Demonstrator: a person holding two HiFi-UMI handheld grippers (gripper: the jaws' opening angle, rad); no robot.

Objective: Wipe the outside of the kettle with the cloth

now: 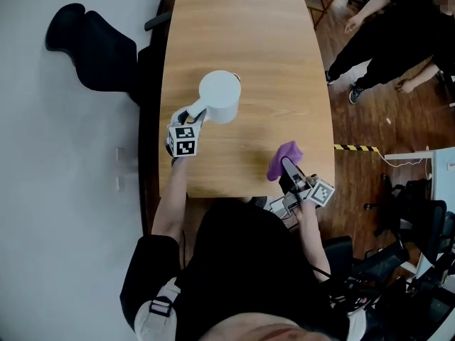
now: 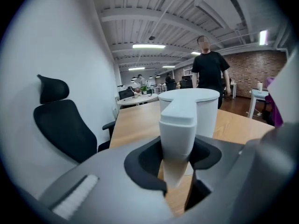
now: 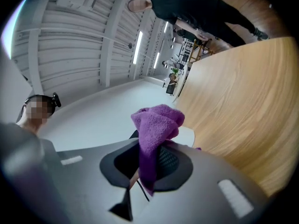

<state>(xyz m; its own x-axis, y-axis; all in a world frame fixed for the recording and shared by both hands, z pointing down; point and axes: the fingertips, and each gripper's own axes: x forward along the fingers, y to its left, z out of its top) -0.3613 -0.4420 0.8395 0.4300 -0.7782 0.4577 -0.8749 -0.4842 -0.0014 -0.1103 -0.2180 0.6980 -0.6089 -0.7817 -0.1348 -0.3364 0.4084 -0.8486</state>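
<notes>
Light wooden table [image 1: 242, 34], rounded far corners. White kettle [image 1: 219, 95] upright left of centre. Left gripper [image 1: 193, 116] spread around kettle handle [image 2: 177, 139], gap showing on one side, no clamp. Right gripper [image 1: 288, 168] pinching purple cloth [image 1: 284, 158] near table's front edge, well apart from kettle. Black office chair [image 1: 92, 45] by white wall left of table. Dark wood floor [image 1: 370, 119] on right with yellow-black tape strip [image 1: 352, 148]; people [image 1: 384, 34] past far right corner.
</notes>
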